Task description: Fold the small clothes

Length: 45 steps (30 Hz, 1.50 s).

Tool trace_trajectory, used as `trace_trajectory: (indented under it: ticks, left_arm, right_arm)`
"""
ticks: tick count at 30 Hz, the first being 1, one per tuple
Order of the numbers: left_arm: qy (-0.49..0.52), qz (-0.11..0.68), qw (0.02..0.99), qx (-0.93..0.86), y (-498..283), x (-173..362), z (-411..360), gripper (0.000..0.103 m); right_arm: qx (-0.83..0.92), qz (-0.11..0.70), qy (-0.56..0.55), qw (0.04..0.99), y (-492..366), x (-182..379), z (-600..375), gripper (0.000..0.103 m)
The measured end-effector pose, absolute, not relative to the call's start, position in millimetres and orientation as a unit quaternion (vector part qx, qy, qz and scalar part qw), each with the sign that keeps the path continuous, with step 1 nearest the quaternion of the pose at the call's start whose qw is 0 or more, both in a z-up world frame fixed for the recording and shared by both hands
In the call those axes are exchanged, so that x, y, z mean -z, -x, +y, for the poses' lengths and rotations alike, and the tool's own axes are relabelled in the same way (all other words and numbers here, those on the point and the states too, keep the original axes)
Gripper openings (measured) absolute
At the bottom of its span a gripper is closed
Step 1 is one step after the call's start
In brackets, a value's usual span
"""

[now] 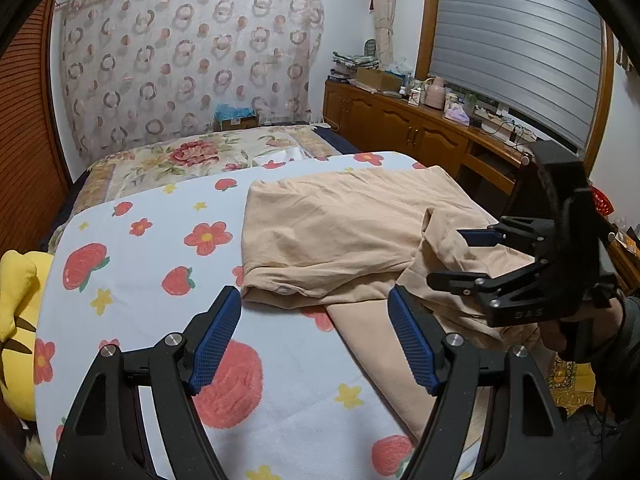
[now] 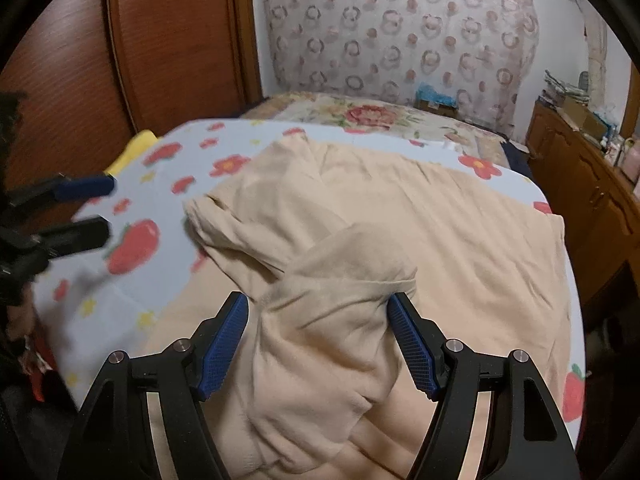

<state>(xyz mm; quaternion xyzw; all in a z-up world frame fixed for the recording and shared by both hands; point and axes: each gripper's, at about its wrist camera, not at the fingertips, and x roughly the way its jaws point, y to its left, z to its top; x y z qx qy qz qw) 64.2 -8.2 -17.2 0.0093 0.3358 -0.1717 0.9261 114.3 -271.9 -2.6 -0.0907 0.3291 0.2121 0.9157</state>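
A beige garment [image 1: 340,220] lies spread on a white blanket printed with strawberries and flowers [image 1: 140,280]. My left gripper [image 1: 313,296] stands open just above the blanket, at the garment's near edge where a snap button shows; nothing is between its fingers. To the right, my right gripper [image 1: 446,258] hangs open over a bunched part of the cloth. In the right wrist view the right gripper [image 2: 317,300] is open with a raised fold of the garment [image 2: 440,220] lying loose between its fingers. The left gripper [image 2: 109,206] appears blurred at the left edge.
A yellow plush toy [image 1: 16,300] sits at the blanket's left edge. Beyond the blanket lies a floral quilt [image 1: 180,156] and a patterned curtain [image 1: 180,60]. A wooden cabinet [image 1: 400,120] with clutter on top runs along the right wall. A hand [image 1: 560,332] holds the right gripper.
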Motion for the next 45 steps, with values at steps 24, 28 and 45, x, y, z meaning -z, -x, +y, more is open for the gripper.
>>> trace_trajectory:
  ticks: [24, 28, 45]
  left_arm:
    - [0.001, 0.33, 0.925, 0.187, -62.3, 18.0, -14.4, 0.076]
    - [-0.002, 0.323, 0.927, 0.19, -58.2, 14.3, -19.6, 0.076]
    - [-0.005, 0.319, 0.929, 0.189, -58.1, 13.3, -25.3, 0.077]
  right_arm:
    - [-0.237, 0.265, 0.0, 0.935, -56.7, -46.8, -333.0, 0.006]
    - [-0.2, 0.267, 0.007, 0.943, -40.7, -42.7, -357.2, 0.006]
    - [-0.103, 0.286, 0.002, 0.953, -22.8, -34.7, -380.4, 0.043]
